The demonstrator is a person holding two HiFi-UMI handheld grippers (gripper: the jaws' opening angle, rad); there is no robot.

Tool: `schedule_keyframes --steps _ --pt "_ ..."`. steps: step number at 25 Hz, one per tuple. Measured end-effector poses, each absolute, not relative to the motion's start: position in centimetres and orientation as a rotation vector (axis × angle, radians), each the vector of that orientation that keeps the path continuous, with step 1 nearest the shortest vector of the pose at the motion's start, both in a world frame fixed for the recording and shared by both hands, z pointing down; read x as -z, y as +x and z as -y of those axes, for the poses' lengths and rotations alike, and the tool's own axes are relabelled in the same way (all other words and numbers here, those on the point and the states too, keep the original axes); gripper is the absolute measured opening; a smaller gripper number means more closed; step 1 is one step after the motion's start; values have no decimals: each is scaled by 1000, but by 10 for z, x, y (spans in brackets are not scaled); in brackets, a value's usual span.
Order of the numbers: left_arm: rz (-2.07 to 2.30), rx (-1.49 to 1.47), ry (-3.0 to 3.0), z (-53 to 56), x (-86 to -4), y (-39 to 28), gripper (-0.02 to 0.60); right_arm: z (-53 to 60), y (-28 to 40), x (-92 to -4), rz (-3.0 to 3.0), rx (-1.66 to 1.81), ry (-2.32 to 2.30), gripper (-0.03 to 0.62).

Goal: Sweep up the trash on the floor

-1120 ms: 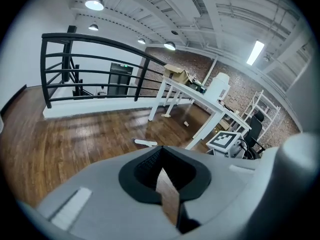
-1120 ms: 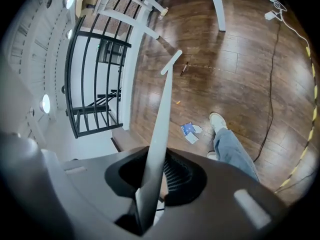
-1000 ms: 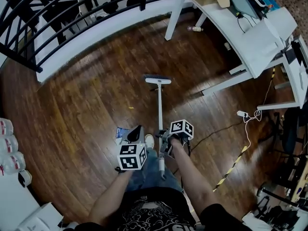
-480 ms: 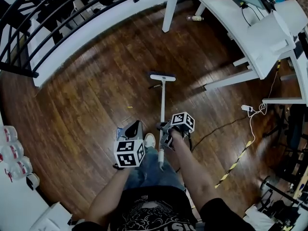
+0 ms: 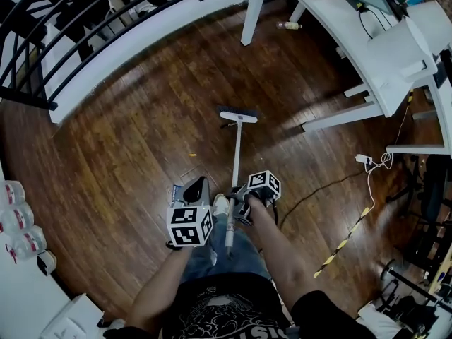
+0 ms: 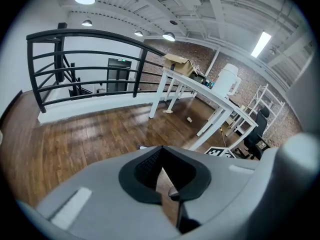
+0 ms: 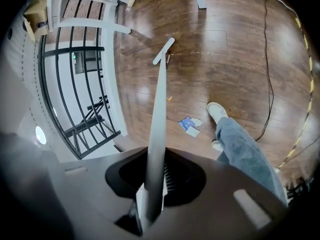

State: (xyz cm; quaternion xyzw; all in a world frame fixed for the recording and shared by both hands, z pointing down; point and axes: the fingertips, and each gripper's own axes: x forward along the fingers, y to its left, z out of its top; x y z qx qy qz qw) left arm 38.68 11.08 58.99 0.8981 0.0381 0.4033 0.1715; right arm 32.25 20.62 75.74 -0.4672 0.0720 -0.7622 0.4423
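Head view: no legible writing anywhere. Marker cubes on both grippers show black-and-white squares only. Shirt print cut off at bottom edge. Red labels on bottles at left edge too small to read. Green sign over door in left gripper view likewise unreadable.

R gripper clamped on white broom handle, handle passing btwn jaws and down to broom head, which rests on wood floor. L gripper closed, jaw tips together, nothing made out btwn them. Dark wedge ahead of its cube in head view hard to identify.

Trash: blue-and-white paper flat on floor near person's white shoe, well apart from broom head. Small yellow scrap farther out, left of handle.

Cardboard box on white table, flaps up, contents hidden. Plastic bottle lying on floor near table leg.
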Motion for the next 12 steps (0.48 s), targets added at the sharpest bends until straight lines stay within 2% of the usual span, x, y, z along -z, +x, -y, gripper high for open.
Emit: schedule_keyframes --steps 12 --pt "-1 -1136 2530 -60 -589 313 5 -170 238 -750 -213 2033 -1082 58"
